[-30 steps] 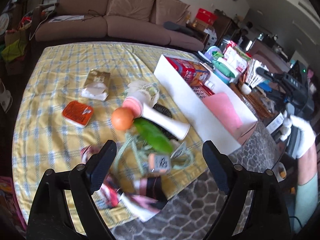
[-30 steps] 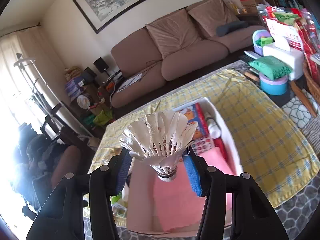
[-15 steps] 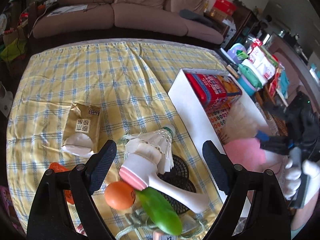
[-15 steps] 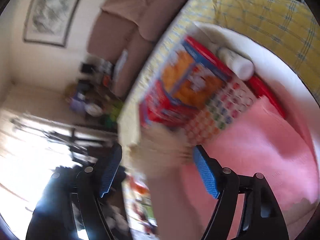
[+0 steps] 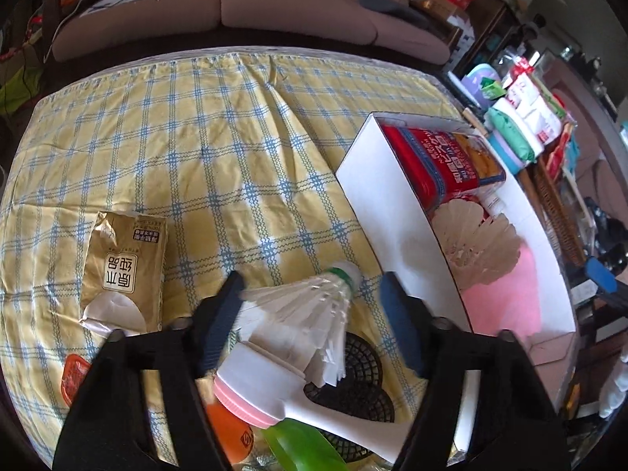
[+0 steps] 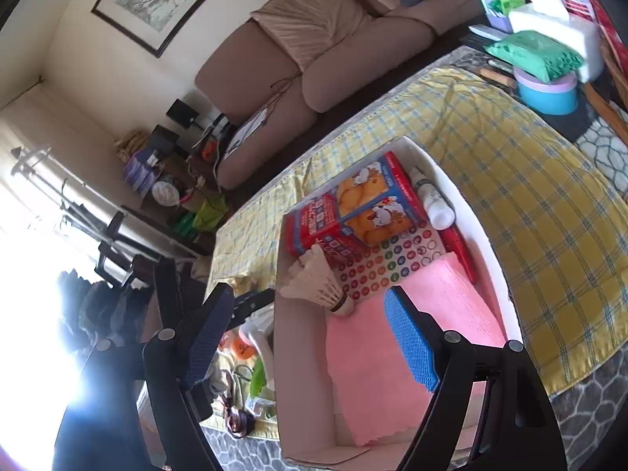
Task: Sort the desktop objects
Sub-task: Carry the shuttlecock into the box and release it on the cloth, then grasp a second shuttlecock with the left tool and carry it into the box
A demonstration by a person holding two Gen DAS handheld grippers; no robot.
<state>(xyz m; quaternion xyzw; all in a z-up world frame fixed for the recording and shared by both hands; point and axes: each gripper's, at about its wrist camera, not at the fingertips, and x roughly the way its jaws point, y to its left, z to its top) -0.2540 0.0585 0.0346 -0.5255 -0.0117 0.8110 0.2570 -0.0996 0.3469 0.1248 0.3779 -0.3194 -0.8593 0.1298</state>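
The left claw [image 5: 314, 324] is a black forked frame whose two arms rise from 7 and 5 o'clock, each with a round silver screw head near the tip and a dark blue ribbed pad on its inner face. The right claw [image 6: 310, 337] has the same black build and screws, its 3 o'clock pad [image 6: 410, 345] a brighter blue. A white glove [image 5: 617, 386] shows at 4 o'clock in the left wrist view.

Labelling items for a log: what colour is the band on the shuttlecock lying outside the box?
Green band on the shuttlecock; left wrist view shows it best.
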